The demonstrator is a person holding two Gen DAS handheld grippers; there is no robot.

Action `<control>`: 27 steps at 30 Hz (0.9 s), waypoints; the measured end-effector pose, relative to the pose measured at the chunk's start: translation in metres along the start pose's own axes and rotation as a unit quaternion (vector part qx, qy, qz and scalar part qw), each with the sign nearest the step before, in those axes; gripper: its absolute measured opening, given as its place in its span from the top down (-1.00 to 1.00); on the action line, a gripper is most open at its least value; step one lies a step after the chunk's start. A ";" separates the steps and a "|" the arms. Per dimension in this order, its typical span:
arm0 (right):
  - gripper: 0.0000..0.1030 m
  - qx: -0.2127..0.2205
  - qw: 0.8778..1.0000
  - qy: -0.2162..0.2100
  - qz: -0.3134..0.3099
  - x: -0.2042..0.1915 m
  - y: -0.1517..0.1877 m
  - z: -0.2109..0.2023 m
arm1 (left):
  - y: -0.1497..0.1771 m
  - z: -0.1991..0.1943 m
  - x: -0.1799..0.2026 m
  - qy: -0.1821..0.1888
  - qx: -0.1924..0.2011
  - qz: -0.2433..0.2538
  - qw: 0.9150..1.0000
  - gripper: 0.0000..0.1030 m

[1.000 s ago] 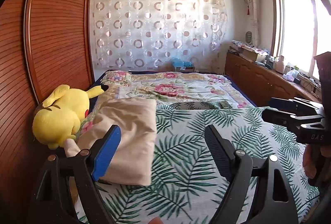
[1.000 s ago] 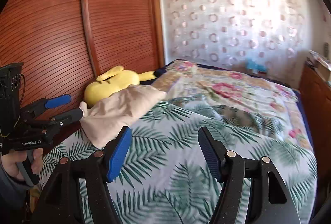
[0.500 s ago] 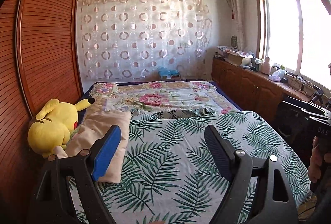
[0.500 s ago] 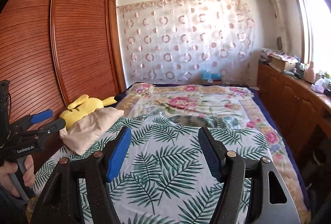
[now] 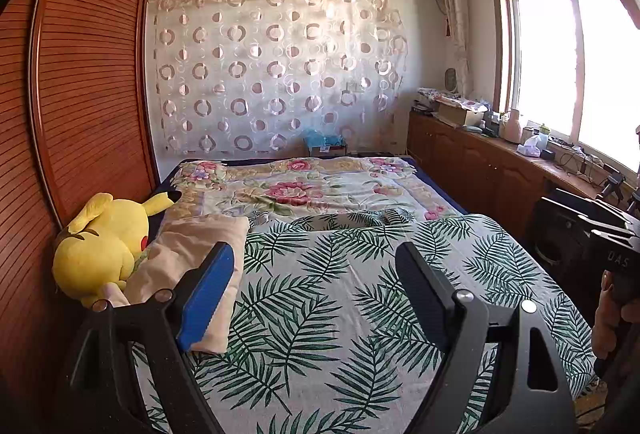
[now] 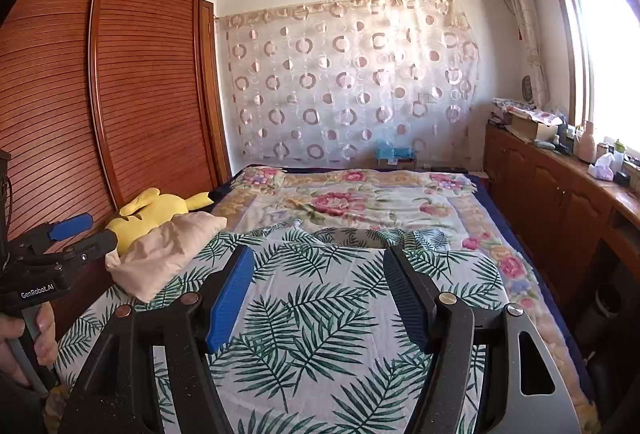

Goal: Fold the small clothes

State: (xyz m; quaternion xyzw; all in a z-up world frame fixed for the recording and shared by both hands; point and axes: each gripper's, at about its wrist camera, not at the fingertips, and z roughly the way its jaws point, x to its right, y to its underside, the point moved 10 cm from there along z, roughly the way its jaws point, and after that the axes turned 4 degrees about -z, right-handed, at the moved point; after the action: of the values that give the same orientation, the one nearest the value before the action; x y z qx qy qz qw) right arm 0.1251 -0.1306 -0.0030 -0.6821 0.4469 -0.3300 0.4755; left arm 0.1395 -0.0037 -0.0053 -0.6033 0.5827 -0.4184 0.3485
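Note:
A beige folded cloth point(image 5: 188, 254) lies on the left side of the bed, against a yellow plush toy point(image 5: 100, 246). My left gripper point(image 5: 314, 254) stands open and empty above the palm-leaf sheet point(image 5: 320, 314), its blue-padded left finger overlapping the cloth's near edge in the picture. In the right wrist view my right gripper point(image 6: 318, 254) is also open with nothing between its fingers, over the middle of the sheet. There the left gripper point(image 6: 94, 232) shows at the left edge, held by a hand, its tips close beside the cloth point(image 6: 168, 250).
A floral quilt point(image 5: 300, 189) covers the far half of the bed. A slatted wooden wardrobe point(image 5: 80, 93) runs along the left side. A low wooden cabinet point(image 5: 480, 169) with clutter stands under the window on the right. A patterned curtain hangs on the far wall.
Both grippers have drawn back from the cloth and tilted up, so more of the room shows. The right wrist view swung right, toward the bed's middle. Both stay open.

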 end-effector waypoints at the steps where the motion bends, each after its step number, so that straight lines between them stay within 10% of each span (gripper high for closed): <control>1: -0.34 0.000 1.000 0.000 0.000 0.000 0.000 -0.001 | 0.001 0.000 0.000 0.001 0.000 0.000 1.000 -0.62; 27: -0.34 -0.004 1.000 -0.002 0.002 0.023 -0.001 -0.001 | 0.002 0.000 0.001 0.000 0.000 0.003 1.000 -0.62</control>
State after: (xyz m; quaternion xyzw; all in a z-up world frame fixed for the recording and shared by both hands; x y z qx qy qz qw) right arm 0.1330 -0.1520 -0.0014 -0.6840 0.4485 -0.3257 0.4743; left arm 0.1390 -0.0052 -0.0068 -0.6012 0.5846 -0.4175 0.3501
